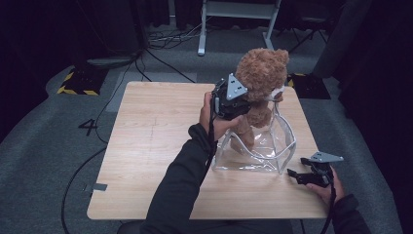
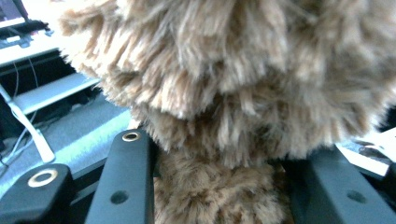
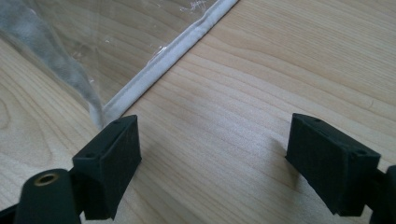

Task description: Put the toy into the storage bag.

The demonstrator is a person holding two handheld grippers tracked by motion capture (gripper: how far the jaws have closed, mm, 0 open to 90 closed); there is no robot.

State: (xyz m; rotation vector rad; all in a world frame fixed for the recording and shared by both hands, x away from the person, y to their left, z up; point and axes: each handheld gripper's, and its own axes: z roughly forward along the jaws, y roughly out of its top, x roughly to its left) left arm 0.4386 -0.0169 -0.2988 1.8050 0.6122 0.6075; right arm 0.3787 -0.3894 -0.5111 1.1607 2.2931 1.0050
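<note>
- Jaws of your left gripper [image 1: 233, 100] are clamped on the teddy bear [image 1: 260, 78] just below its head, fur bulging between them in the left gripper view.
- You hold the bear upright, its legs inside the clear plastic bag [image 1: 272, 146] standing on the table [image 1: 156, 146].
- Your right gripper [image 3: 212, 158] sits spread wide and empty, low over the wood beside the bag's white-edged corner.
- Cables and a metal frame [image 1: 234, 19] lie on the floor beyond the table.
</note>
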